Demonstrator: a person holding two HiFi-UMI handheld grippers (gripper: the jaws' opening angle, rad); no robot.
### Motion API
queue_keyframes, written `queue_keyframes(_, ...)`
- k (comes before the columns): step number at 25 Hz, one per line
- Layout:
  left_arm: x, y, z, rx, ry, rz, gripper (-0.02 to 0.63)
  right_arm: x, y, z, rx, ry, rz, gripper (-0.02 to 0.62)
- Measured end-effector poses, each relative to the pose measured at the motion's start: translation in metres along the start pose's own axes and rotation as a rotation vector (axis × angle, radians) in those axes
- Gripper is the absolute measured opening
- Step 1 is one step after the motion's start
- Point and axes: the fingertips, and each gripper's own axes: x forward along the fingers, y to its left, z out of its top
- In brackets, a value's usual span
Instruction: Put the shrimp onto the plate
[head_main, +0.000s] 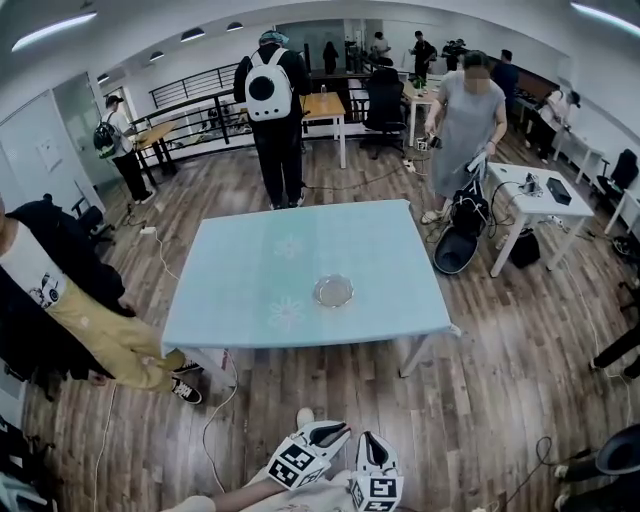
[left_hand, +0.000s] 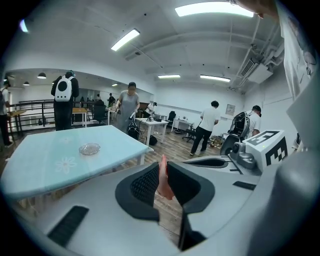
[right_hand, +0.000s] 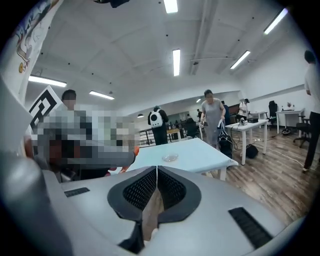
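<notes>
Blue table (head_main: 230, 280) bears plate (head_main: 333, 291), seemingly glass.

The pale blue rectangular table (head_main: 250, 270) has a smooth, glossy top. The small round clear glass plate (head_main: 333, 291) glints. The brown plank floor (head_main: 500, 370) looks like satin-finished wood. The left gripper (left_hand: 162, 175) and right gripper (right_hand: 156, 186) have matt grey plastic shells and black, finely ribbed pads (left_hand: 142, 186). The pink shrimp (left_hand: 163, 187) looks smooth and rubbery.
</notes>
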Motion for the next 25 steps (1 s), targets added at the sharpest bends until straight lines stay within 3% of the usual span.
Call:
queue_keyframes(6,0.007,0.04,-0.004,-0.036,0.009,0.034,0.06,0.039,0.001,0.0,-0.015,0.047,0.022,0.029)
queue_keyframes(12,0.022,0.105,0.025,-0.079,-0.044,0.064,0.06,0.099,-0.003,0.021,-0.02,0.074,0.032,0.029)
queue_keyframes(19,0.019,0.194,0.063,-0.106,-0.104,0.097,0.06,0.186,0.007,0.078,-0.055,0.058,0.022,0.029)
queue_keyframes(25,0.015,0.273,0.084,-0.118,-0.141,0.121,0.06,0.262,0.026,0.104,-0.088,0.058,0.033,0.028)
